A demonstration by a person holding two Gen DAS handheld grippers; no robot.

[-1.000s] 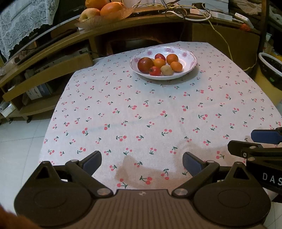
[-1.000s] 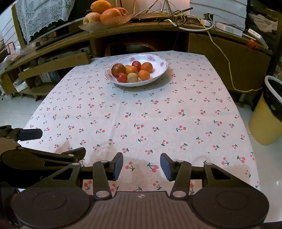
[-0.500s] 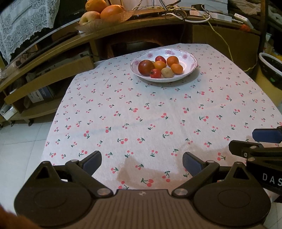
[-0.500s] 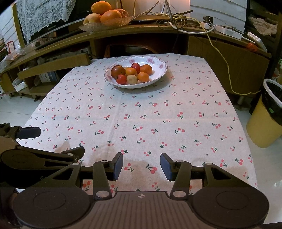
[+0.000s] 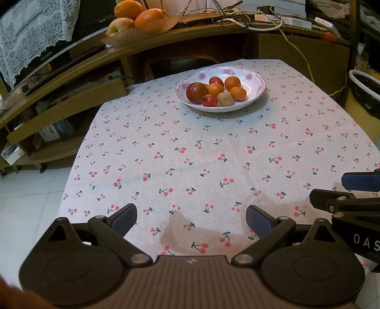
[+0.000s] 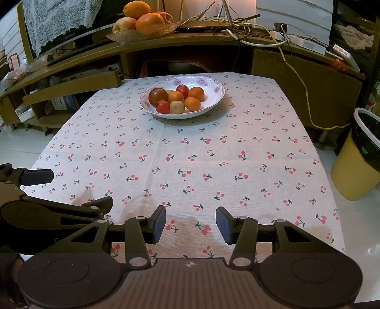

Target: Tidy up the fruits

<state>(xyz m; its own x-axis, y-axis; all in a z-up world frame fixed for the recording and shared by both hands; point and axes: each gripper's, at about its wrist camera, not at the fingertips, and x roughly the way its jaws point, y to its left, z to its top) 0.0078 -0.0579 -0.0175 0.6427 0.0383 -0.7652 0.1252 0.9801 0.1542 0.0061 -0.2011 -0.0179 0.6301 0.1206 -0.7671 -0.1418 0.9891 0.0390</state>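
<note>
A domestic room with wooden shelving [image 6: 71, 83] along the far wall; in the foreground, a tabletop [image 6: 190, 154] covered by a pale cloth printed with red cherries. A lace cloth [image 6: 57, 19] hangs at upper left, and a tangle of cables [image 6: 237, 28] lies on the shelf top. A yellow waste bin [image 6: 358, 156] with a dark liner stands on the tiled floor to the right of the tabletop.

Near the far edge of the tabletop sits a white bowl [image 6: 213, 99] with a pink floral rim [image 5: 256, 95]. It holds the fruits [image 6: 177, 98]: one large dark-red round fruit [image 5: 196, 92] on the left, three orange citrus-like fruits, two smaller red fruits and one pale tan fruit [image 5: 225, 98] at the front, all touching or just beside one another. A second, woven tray [image 6: 142, 33] on the shelf top carries larger oranges [image 6: 149, 21] and an apple-like fruit [image 5: 120, 25].

The left gripper [image 5: 191, 217] hovers over the near edge of the tabletop, its jaws spread wide, with nothing between the blue pads [image 5: 124, 216]. The right gripper [image 6: 191, 224] is level with it, just to its right, its jaws parted to a moderate gap, narrower than the left's, and likewise holding nothing. Each gripper appears at the edge of the other's view. Both are well apart from the bowl, and neither touches any fruit.
</note>
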